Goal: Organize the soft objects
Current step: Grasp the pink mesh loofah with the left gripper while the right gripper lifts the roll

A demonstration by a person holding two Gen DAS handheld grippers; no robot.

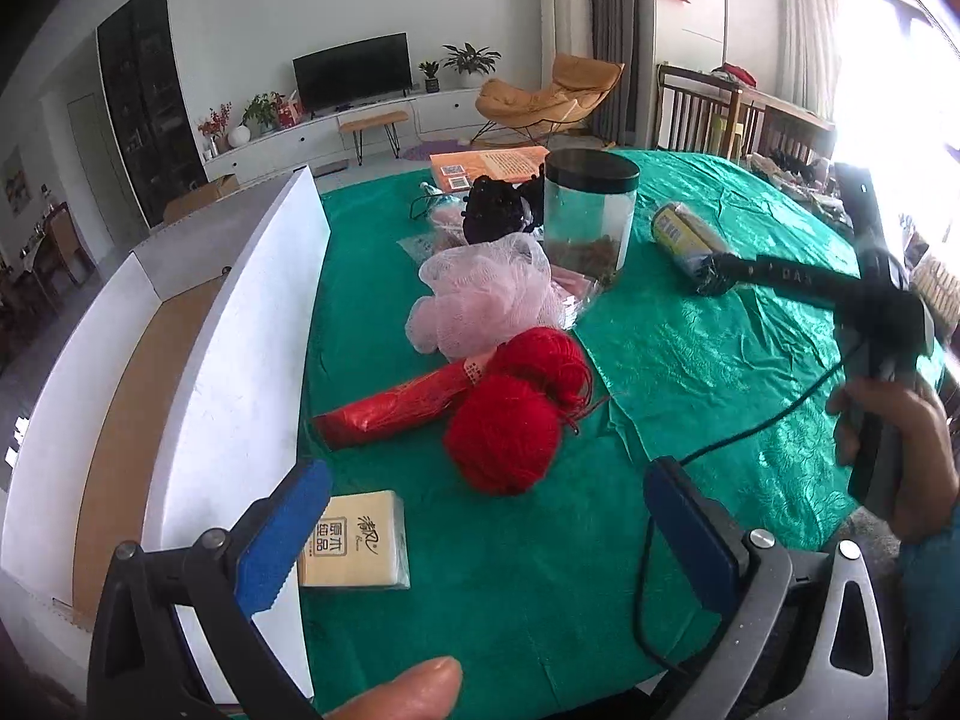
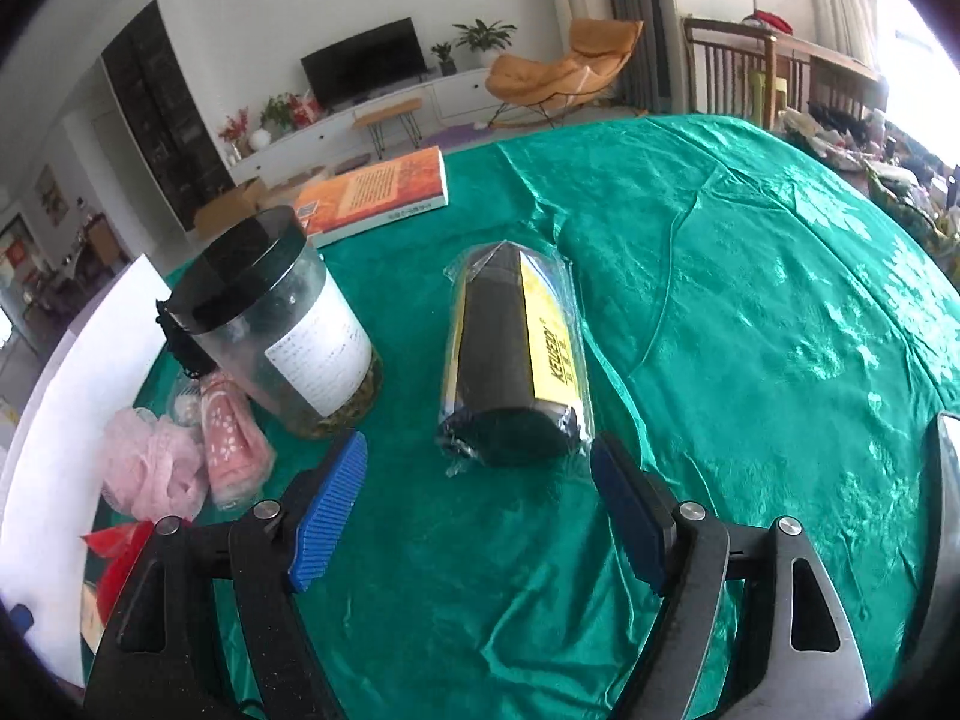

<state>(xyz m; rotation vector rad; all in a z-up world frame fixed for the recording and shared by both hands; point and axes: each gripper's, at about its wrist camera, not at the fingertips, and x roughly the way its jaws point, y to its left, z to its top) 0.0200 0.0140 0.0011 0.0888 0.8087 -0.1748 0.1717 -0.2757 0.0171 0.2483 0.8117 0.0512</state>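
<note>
Two red yarn balls (image 1: 510,414) lie mid-table on the green cloth, with a pink mesh pouf (image 1: 480,300) behind them and a tissue pack (image 1: 354,540) near the white box (image 1: 240,330). My left gripper (image 1: 486,480) hovers open just short of the yarn, nothing between its blue pads. A black and yellow roll in clear wrap (image 2: 510,348) lies lengthwise ahead of my right gripper (image 2: 480,450). That gripper is open, its pads flanking the roll's near end without pressing it. The left wrist view shows the right gripper (image 1: 714,276) reaching the roll (image 1: 684,234).
A black-lidded clear jar (image 2: 282,324) stands left of the roll, a pink towel packet (image 2: 231,444) beside it. A red wrapped tube (image 1: 390,408), a black frilly item (image 1: 498,210) and an orange book (image 2: 378,192) also lie on the cloth. A hand (image 1: 900,450) holds the right gripper.
</note>
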